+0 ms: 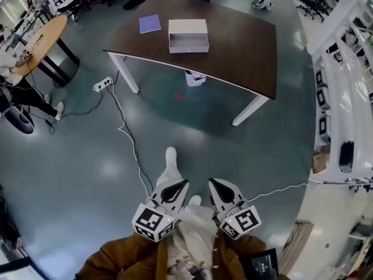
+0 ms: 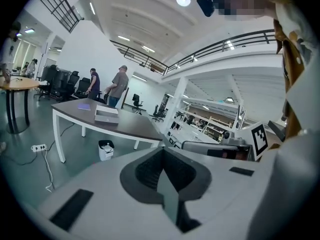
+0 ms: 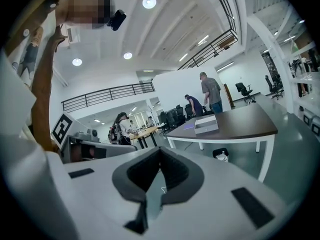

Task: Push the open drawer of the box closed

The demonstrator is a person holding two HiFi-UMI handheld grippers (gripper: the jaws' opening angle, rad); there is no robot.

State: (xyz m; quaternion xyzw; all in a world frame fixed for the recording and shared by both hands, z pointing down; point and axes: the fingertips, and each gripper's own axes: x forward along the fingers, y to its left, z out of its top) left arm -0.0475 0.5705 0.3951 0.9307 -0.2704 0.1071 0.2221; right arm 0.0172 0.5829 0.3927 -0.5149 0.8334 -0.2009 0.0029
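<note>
While both claws hang close to the person's body at the bottom centre of the head view, the left claw (image 1: 178, 186) and the right claw (image 1: 217, 186) each have their jaws pressed together with nothing between them, tips pointing up the frame. Above them spreads the grey floor (image 1: 192, 127), crossed at the left by a white cable (image 1: 131, 142) that leads to a power strip (image 1: 102, 84). Farther off, at upper centre, stands the dark brown desk (image 1: 245, 45), well apart from both claws. On it rests the white box (image 1: 187, 27), its drawer (image 1: 189, 43) pulled out toward the near desk edge. A purple notebook (image 1: 150, 23) lies just left of the box.
</note>
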